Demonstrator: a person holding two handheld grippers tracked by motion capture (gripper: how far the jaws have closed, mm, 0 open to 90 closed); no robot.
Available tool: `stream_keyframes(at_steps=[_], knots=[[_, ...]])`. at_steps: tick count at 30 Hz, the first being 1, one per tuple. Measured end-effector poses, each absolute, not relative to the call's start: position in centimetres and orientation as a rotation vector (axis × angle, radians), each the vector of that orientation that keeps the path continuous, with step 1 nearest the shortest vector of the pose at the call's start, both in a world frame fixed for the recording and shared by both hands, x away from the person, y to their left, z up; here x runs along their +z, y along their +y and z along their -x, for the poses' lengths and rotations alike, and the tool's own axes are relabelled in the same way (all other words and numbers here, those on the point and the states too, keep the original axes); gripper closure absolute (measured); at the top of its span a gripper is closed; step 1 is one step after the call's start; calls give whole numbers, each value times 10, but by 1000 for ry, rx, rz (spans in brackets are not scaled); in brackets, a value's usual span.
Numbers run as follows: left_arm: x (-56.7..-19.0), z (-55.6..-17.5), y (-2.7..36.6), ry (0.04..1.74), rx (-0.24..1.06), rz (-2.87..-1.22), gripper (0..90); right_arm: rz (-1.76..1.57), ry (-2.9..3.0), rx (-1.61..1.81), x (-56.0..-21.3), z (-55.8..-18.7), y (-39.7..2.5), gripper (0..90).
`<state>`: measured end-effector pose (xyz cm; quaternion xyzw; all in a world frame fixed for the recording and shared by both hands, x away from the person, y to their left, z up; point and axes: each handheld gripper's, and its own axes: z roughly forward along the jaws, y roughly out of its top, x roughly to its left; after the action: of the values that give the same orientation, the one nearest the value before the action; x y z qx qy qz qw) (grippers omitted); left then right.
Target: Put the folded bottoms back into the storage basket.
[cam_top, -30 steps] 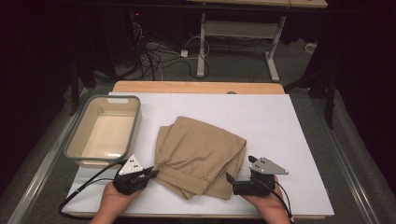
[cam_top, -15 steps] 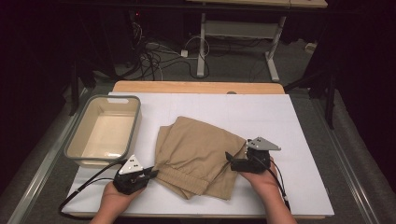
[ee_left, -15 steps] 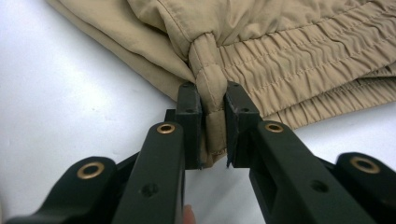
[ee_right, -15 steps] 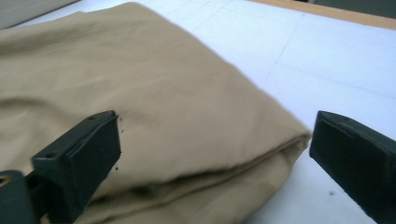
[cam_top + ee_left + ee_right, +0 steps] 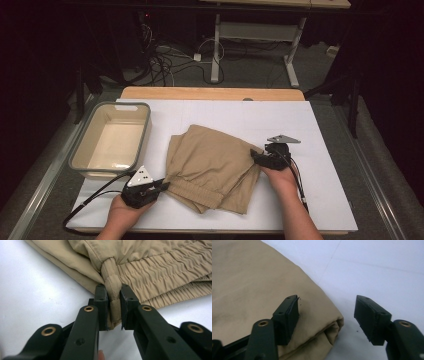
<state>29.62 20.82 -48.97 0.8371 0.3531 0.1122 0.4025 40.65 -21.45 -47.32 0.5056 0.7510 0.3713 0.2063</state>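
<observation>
We grip folded tan fabric shorts (image 5: 212, 167) on the white table (image 5: 320, 125).
Our left gripper (image 5: 114, 308) pinches the elastic waistband; our right gripper (image 5: 327, 315) gapes wide over the far corner.

A white worktop (image 5: 220, 117) is seen brightly lit, with a strip of pale wood (image 5: 212, 93) along its far edge and grey metal rails (image 5: 40, 182) beside its left and right edges. Beyond the far edge, a grey carpeted floor (image 5: 250, 75) is strewn with tangled cables (image 5: 162, 60), and the white legs of a desk (image 5: 252, 35) are planted on it. The surrounding room is left in darkness.
</observation>
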Motion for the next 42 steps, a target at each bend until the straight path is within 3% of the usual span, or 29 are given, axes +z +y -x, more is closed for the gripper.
stream_keyframes(at_steps=[9, 17, 23, 31, 42], knots=[[-490, -296, 208, 892, 280, -2115, 767, -1387, 2167, 1004, -479, -399, -211, 543], [-490, -297, 209, 894, 273, -2115, 767, -1296, 2214, 1036, -482, -393, -210, 793], [-490, -296, 208, 891, 281, -2116, 767, -1251, 2219, 1027, -482, -389, -207, 845], [-486, -296, 206, 946, 266, -2122, 765, -1190, 2180, 1010, -481, -384, -204, 849], [-457, -310, 200, 966, 200, -2315, 764, -1135, 2119, 1117, -474, -375, -205, 859]])
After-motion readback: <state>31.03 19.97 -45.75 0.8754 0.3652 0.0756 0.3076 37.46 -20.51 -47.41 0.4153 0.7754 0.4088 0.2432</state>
